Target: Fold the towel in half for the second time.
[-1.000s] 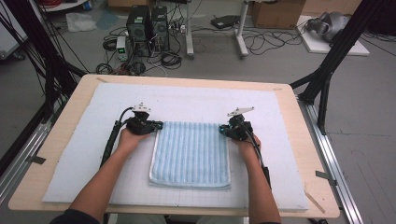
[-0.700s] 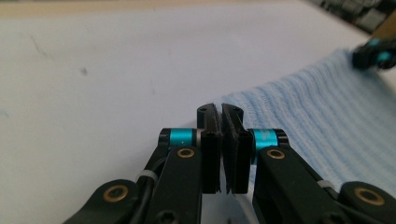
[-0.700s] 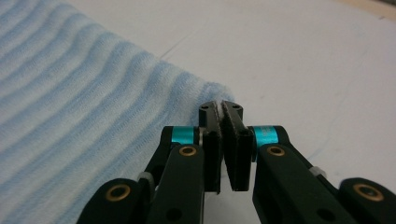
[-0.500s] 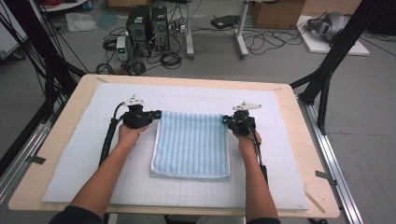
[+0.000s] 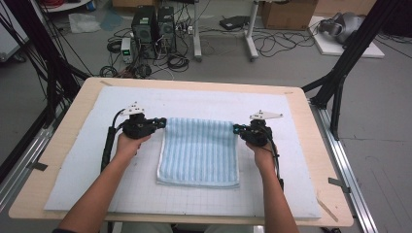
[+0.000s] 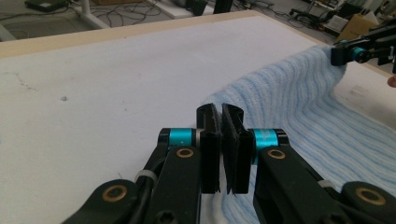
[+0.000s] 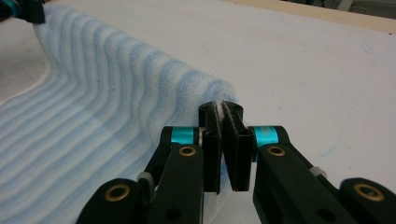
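- The near edge of the blue striped towel (image 5: pixel 198 155) lies flat on the white mat (image 5: pixel 87 179), close to the person, at about 6 o'clock on the tabletop (image 5: pixel 63 141).
- The towel's long way runs from near to far, from 6 o'clock toward 12 o'clock.
- The far edge is lifted a little off the mat. It looks pulled tight between the two grippers.
- The left gripper (image 5: pixel 158 122) is at the towel's far left corner, at about 10 o'clock from the towel's middle. Its jaws are pressed together and pinch that corner.
- The right gripper (image 5: pixel 236 129) is at the far right corner, at about 2 o'clock. Its jaws are pressed together on that corner too; white threads show between them in the right gripper view.
- Each hand is just as near to its own corner.
- Both forearms reach forward from the bottom of the high view, and the jaws point inward at each other.
- The next move may be a fold, bringing the far edge back toward 6 o'clock. Both hands should go together so the edge stays straight.
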`<state>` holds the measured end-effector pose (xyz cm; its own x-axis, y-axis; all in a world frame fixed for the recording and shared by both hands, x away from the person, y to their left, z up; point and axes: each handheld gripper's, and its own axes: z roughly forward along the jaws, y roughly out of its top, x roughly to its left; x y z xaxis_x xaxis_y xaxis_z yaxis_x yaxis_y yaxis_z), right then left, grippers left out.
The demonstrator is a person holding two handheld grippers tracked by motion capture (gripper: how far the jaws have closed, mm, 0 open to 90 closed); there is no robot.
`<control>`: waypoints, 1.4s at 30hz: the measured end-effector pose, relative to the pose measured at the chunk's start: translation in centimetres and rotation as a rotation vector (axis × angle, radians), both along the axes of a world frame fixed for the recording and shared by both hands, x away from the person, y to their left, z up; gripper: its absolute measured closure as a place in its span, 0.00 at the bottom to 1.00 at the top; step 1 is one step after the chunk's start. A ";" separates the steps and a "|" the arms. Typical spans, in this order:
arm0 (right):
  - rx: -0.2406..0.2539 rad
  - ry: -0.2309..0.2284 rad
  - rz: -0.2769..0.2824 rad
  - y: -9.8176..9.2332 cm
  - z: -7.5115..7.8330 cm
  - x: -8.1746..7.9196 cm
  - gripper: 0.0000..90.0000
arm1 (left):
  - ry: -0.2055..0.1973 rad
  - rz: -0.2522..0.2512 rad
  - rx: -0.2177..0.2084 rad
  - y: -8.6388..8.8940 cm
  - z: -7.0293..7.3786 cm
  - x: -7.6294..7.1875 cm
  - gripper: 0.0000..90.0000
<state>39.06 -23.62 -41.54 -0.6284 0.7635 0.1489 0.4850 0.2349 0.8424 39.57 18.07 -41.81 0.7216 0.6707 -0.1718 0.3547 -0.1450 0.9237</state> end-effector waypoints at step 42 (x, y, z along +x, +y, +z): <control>-0.062 -0.140 0.060 -0.7 -0.4 -11.4 0.95 | -0.046 -0.137 -0.014 2.1 -1.2 -10.9 0.95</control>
<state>27.62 -24.35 -41.90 -0.6845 0.7289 0.0103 0.3476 0.3139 0.8835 28.69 20.14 -42.97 0.8135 0.5632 -0.1453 0.2897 -0.1757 0.9409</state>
